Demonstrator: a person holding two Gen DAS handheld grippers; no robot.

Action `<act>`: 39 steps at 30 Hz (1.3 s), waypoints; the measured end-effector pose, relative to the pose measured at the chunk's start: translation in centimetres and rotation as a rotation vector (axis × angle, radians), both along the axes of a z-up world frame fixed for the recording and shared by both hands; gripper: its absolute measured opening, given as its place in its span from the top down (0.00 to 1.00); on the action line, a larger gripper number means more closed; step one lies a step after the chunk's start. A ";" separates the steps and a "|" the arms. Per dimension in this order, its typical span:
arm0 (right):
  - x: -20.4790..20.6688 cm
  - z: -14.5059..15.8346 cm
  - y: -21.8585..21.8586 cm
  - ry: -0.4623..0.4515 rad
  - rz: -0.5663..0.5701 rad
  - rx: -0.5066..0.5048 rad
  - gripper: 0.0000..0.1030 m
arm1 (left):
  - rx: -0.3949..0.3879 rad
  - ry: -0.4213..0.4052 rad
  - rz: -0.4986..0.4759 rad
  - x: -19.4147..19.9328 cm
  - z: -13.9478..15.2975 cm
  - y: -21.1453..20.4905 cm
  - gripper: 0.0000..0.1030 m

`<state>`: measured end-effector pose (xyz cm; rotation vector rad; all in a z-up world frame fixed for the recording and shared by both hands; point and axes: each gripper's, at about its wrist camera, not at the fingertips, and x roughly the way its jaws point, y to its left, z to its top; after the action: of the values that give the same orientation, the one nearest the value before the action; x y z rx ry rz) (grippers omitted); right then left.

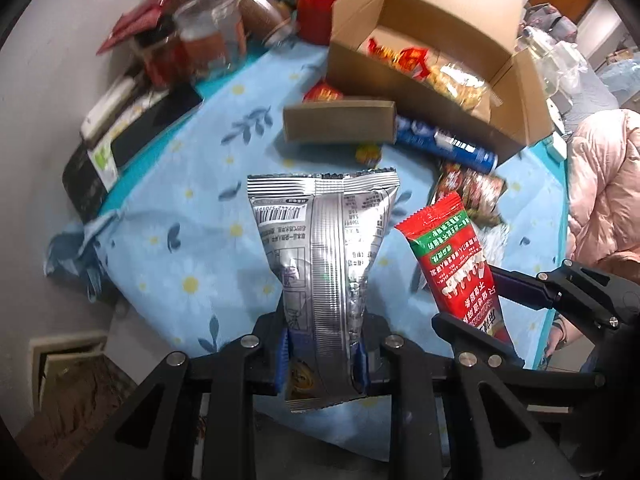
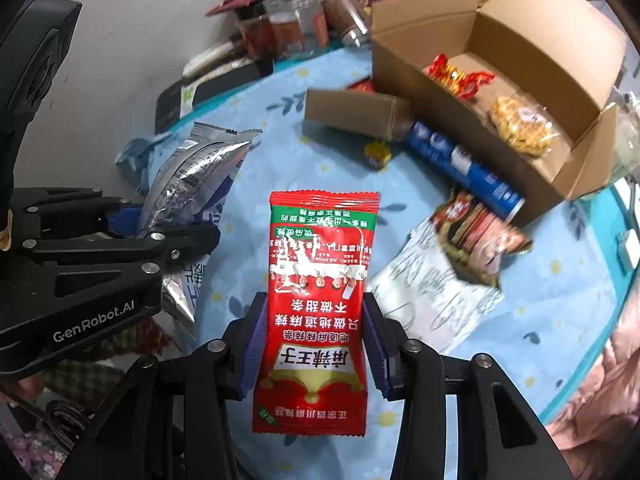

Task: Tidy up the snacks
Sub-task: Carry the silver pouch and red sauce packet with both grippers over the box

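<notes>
My left gripper is shut on a silver foil snack bag, held upright above the blue flowered tablecloth; the bag also shows in the right wrist view. My right gripper is shut on a red snack packet, seen too in the left wrist view. An open cardboard box holding several snacks stands at the far right, also in the right wrist view. A blue tube of snacks lies beside it.
A small closed cardboard box lies before the big one. Loose packets and a white wrapper lie at right. Jars and dark flat boxes crowd the far left. A pink padded jacket is at right.
</notes>
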<state>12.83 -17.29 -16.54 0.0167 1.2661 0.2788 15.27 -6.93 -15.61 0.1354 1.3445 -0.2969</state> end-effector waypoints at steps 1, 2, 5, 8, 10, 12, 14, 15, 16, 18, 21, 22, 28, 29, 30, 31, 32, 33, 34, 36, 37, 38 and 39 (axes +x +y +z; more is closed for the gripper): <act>0.1 0.5 -0.4 -0.010 -0.007 0.001 0.57 | -0.005 -0.009 -0.005 0.2 0.2 -0.2 0.75; 0.3 0.8 -0.6 -0.017 -0.013 0.001 0.57 | -0.010 -0.014 -0.010 0.5 0.4 -0.7 0.75; 0.7 1.8 -1.4 -0.045 -0.033 -0.006 0.57 | -0.027 -0.031 -0.025 1.5 1.3 -1.6 0.75; 1.1 2.6 -2.7 -0.058 -0.066 -0.005 0.57 | -0.037 -0.052 -0.058 2.6 2.1 -3.0 0.75; 1.7 3.1 -3.5 -0.070 -0.080 -0.007 0.57 | -0.035 -0.065 -0.077 3.3 2.6 -4.0 0.75; 2.1 3.5 -4.5 -0.083 -0.108 -0.012 0.57 | -0.042 -0.071 -0.090 4.1 3.1 -4.8 0.75; 2.6 3.8 -5.5 -0.096 -0.128 -0.008 0.57 | -0.040 -0.082 -0.113 5.0 3.4 -5.9 0.75; 2.9 3.9 -6.0 -0.101 -0.135 -0.007 0.57 | -0.039 -0.086 -0.123 5.4 3.5 -6.4 0.75; 3.4 4.1 -6.6 -0.109 -0.148 -0.007 0.57 | -0.037 -0.090 -0.136 5.8 3.7 -7.0 0.75; 4.1 4.1 -7.5 -0.113 -0.166 -0.008 0.57 | -0.030 -0.101 -0.161 6.7 3.8 -8.1 0.75; 5.7 3.9 -9.2 -0.114 -0.197 -0.016 0.57 | -0.036 -0.100 -0.191 8.3 3.5 -9.7 0.75; 6.2 3.8 -9.7 -0.115 -0.204 -0.018 0.57 | -0.039 -0.100 -0.200 8.9 3.4 -10.2 0.75; 9.2 3.3 -12.9 -0.114 -0.273 -0.026 0.57 | -0.055 -0.120 -0.264 12.6 3.1 -13.8 0.75; 9.8 3.2 -13.5 -0.114 -0.288 -0.028 0.57 | -0.060 -0.124 -0.271 13.3 3.0 -14.3 0.75; 10.2 3.2 -13.8 -0.114 -0.296 -0.031 0.57 | -0.065 -0.126 -0.276 13.8 3.0 -14.7 0.75; 10.9 3.0 -14.4 -0.115 -0.307 -0.037 0.57 | -0.069 -0.130 -0.284 14.7 2.9 -15.3 0.75; 11.3 3.0 -14.7 -0.114 -0.312 -0.032 0.57 | -0.070 -0.133 -0.289 15.2 2.8 -15.7 0.75; 11.7 2.9 -15.0 -0.114 -0.317 -0.025 0.57 | -0.071 -0.136 -0.296 15.9 2.7 -16.1 0.75; 12.3 2.8 -15.3 -0.115 -0.327 -0.023 0.57 | -0.070 -0.141 -0.302 16.7 2.5 -16.7 0.75; 13.4 2.6 -15.9 -0.112 -0.365 -0.015 0.57 | -0.069 -0.149 -0.306 17.8 2.3 -17.4 0.75; 13.9 2.5 -16.2 -0.116 -0.371 -0.015 0.57 | -0.070 -0.151 -0.308 18.6 2.2 -17.8 0.75; 14.5 2.5 -16.4 -0.119 -0.377 -0.019 0.57 | -0.070 -0.152 -0.310 19.1 2.0 -18.0 0.75; 15.1 2.4 -16.6 -0.122 -0.384 -0.019 0.57 | -0.069 -0.155 -0.314 19.8 1.8 -18.3 0.75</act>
<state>27.89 -33.88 -14.14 0.2214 1.1176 -0.0634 35.06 -25.23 -13.78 0.3067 1.1563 -0.5852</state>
